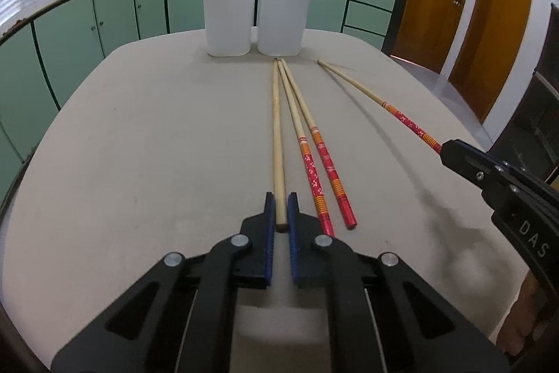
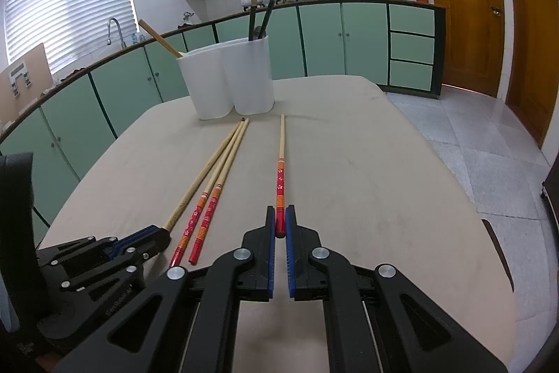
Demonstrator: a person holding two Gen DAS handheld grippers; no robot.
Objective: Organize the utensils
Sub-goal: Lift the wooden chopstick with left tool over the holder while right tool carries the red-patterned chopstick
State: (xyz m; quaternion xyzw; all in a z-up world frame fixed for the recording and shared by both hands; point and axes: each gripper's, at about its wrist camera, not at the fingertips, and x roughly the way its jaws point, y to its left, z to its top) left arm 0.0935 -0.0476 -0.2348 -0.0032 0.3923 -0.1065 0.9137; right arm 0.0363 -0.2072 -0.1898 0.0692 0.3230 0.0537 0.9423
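Left wrist view: the beige worktop [image 1: 139, 135] carries two white tubs [image 1: 256, 13] side by side near its far edge, one holding brown chopsticks, the other black ones. Four loose chopsticks lie lengthwise toward the near edge. The left gripper [image 1: 281, 210] has its fingers closed on the butt of the plain chopstick [image 1: 277, 135]. Just beside it lie two red-handled chopsticks [image 1: 316, 170]. The right gripper [image 2: 280, 221] pinches the red end of the fourth chopstick [image 2: 281, 170], nearer the right edge.
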